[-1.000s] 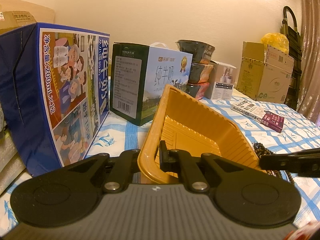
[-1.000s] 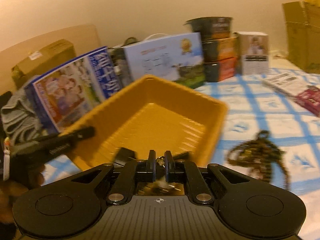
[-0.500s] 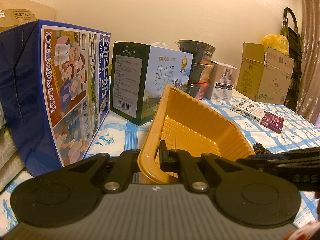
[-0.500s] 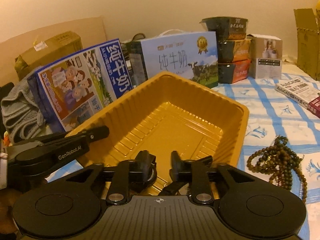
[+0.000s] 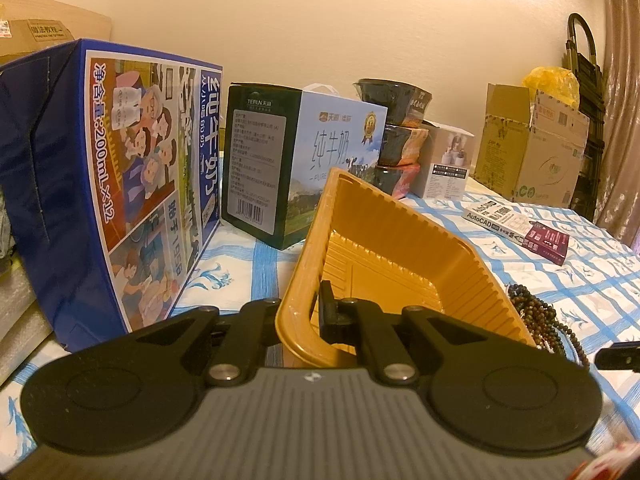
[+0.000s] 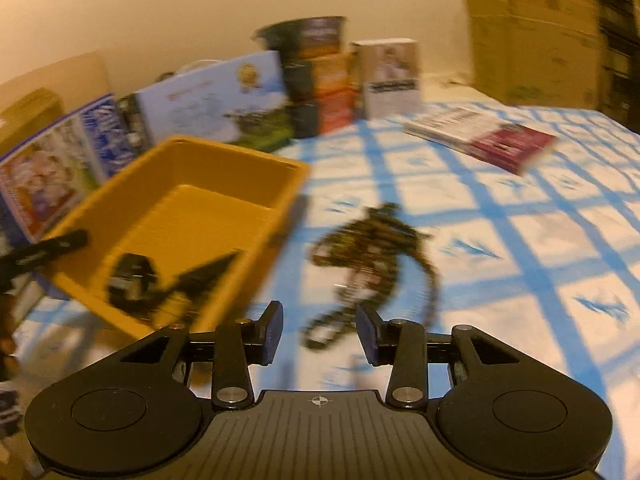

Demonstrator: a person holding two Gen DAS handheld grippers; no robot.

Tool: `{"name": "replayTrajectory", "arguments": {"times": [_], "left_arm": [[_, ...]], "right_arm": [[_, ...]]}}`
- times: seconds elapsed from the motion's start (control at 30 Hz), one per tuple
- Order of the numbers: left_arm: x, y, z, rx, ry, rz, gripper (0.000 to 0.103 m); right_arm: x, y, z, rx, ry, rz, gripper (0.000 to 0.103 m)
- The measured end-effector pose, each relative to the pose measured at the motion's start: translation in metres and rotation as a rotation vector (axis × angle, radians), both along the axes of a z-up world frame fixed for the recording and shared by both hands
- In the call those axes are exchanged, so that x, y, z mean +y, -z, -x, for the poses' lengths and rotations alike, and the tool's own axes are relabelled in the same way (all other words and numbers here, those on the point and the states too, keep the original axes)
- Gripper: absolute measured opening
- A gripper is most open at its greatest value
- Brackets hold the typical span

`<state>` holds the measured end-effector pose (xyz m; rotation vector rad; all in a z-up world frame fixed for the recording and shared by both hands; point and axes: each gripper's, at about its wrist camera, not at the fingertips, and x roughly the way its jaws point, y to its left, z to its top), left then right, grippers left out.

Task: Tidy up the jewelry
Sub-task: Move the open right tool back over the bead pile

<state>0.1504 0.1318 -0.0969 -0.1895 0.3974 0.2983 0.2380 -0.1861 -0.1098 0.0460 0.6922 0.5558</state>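
Yellow plastic of the tray is clamped at its near rim by my left gripper, which holds it tipped up off the checked cloth. My right gripper has just been opening its jaws and nothing is between them now; the bead necklace lies on the cloth just ahead of it, right of the tray at the centre of the frame.

I judge two risks. The thin rim can slip from the clamp, and then the small dark piece inside the tray slides out. Also, the loose strand can be caught only partly, so that loops hang and snag on the tray wall.

Only the right wrist view, though blurred, shows the tray floor with that piece; the left wrist view shows the grip on the rim, with the beads at its right edge.
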Motion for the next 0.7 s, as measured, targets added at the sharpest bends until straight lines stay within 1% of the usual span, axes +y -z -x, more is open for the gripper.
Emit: {"name": "replayTrajectory", "arguments": {"times": [0.1,0.2,0.33,0.47,0.53,0.57,0.6,0.67,0.7], "left_arm": [[-0.001,0.0,0.0,0.0,0.001,-0.003,0.006],[-0.001,-0.001,0.001,-0.001,0.004,-0.009,0.006],[-0.001,-0.001,0.002,0.0,0.002,-0.011,0.007],[0.001,-0.001,0.003,-0.001,-0.003,-0.015,0.007],[0.001,-0.001,0.004,-0.003,-0.007,-0.017,0.007],[0.002,-0.002,0.004,-0.003,-0.01,-0.017,0.007],[0.002,-0.002,0.005,-0.003,-0.013,-0.017,0.007],[0.002,-0.001,0.005,-0.001,-0.015,-0.016,0.007],[0.002,-0.001,0.005,-0.001,-0.015,-0.016,0.007]], "right_arm": [[-0.011,0.001,-0.005,-0.002,0.018,0.019,0.041],[-0.01,0.002,-0.007,-0.011,0.009,0.019,0.041],[0.0,0.004,-0.008,-0.008,-0.02,0.015,0.041],[0.012,0.008,-0.013,0.005,-0.041,0.024,0.041],[0.018,0.01,-0.016,-0.002,-0.05,0.035,0.04],[0.022,0.011,-0.018,-0.008,-0.058,0.044,0.034],[0.024,0.012,-0.021,-0.013,-0.066,0.05,0.023],[0.034,0.015,-0.027,-0.017,-0.086,0.063,0.014],[0.039,0.017,-0.029,-0.02,-0.09,0.069,0.013]]}}
